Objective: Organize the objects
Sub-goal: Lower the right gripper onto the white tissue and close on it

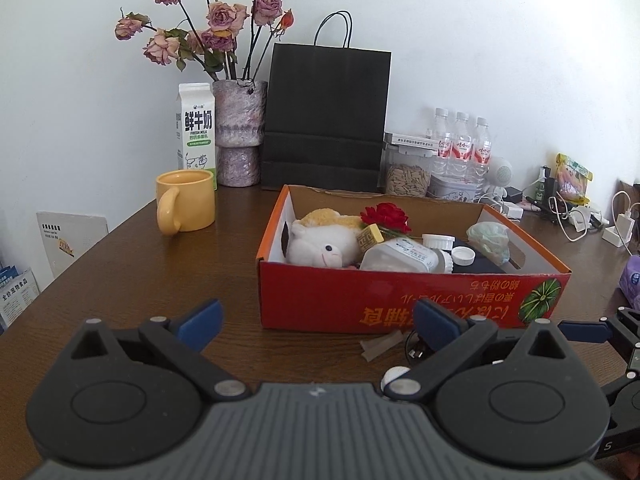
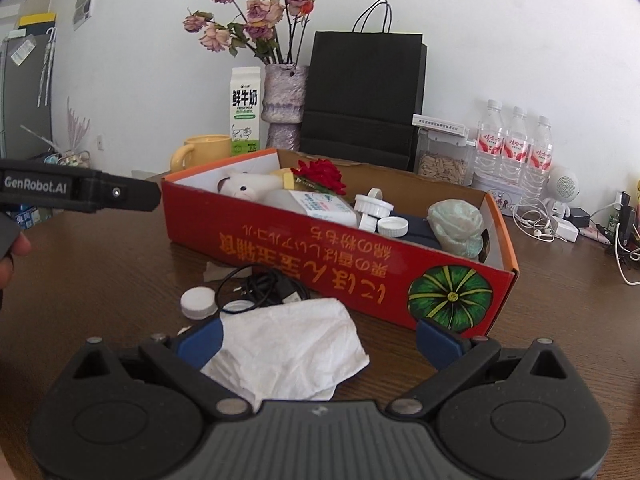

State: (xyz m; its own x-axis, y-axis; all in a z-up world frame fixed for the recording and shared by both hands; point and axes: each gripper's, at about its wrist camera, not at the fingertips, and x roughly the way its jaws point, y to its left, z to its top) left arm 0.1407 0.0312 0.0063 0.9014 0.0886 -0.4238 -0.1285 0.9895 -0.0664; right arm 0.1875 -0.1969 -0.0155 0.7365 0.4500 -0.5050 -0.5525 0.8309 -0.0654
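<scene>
Item: white tissue (image 2: 286,350), crumpled, on the tabletop just before the red box's (image 2: 320,256) near wall, between the spread fingers of the right gripper (image 2: 318,342). Left gripper (image 1: 318,322): fingers spread, empty. Nearby: black cable (image 2: 262,286), white cap (image 2: 197,303). Advice: pinch the tissue's bunched middle, clear of the cable, lift over the wall

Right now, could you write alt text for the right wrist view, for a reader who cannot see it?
The open right gripper hovers over a crumpled white tissue on a brown wooden table. Beyond it lie a tangled black cable, a white bottle cap and a red cardboard box full of items.
</scene>
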